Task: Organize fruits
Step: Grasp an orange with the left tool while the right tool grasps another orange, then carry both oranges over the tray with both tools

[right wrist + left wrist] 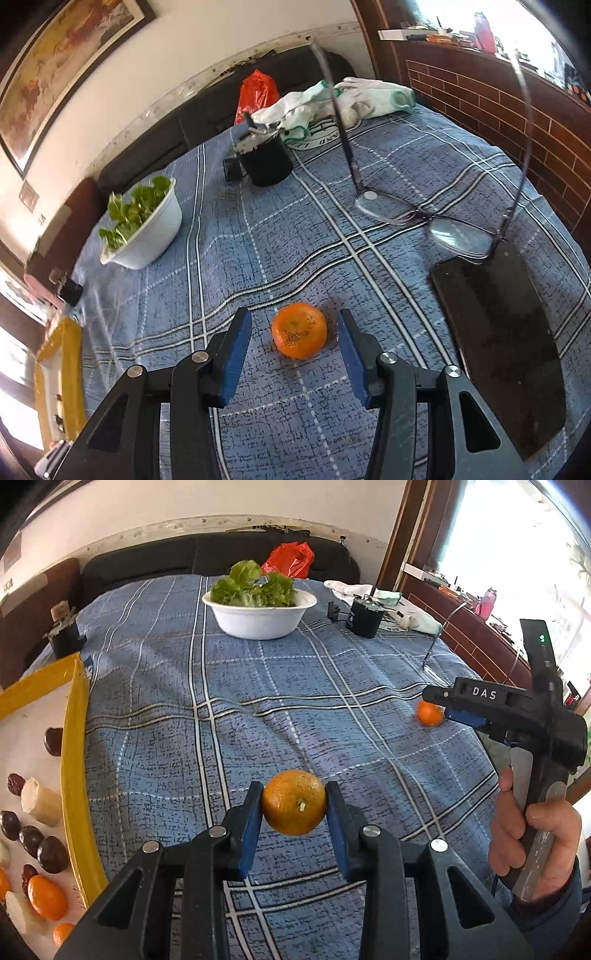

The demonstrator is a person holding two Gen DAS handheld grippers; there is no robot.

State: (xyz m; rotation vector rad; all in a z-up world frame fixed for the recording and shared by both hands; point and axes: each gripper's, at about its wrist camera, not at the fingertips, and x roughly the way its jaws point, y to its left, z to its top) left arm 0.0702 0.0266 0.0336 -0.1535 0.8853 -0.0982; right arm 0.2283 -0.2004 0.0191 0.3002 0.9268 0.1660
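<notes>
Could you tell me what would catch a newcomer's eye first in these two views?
Probably the tangerine clamped between the blue pads of the left gripper above the blue plaid tablecloth. Next, a second tangerine lying on the cloth between the open right gripper fingers, untouched. Behind, a white bowl of lettuce stands out.

Home living room: sofa point(221, 559), framed painting point(55, 70)

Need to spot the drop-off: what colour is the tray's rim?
Yellow; the tray rim shows best in the left wrist view, with a white inside.
</notes>
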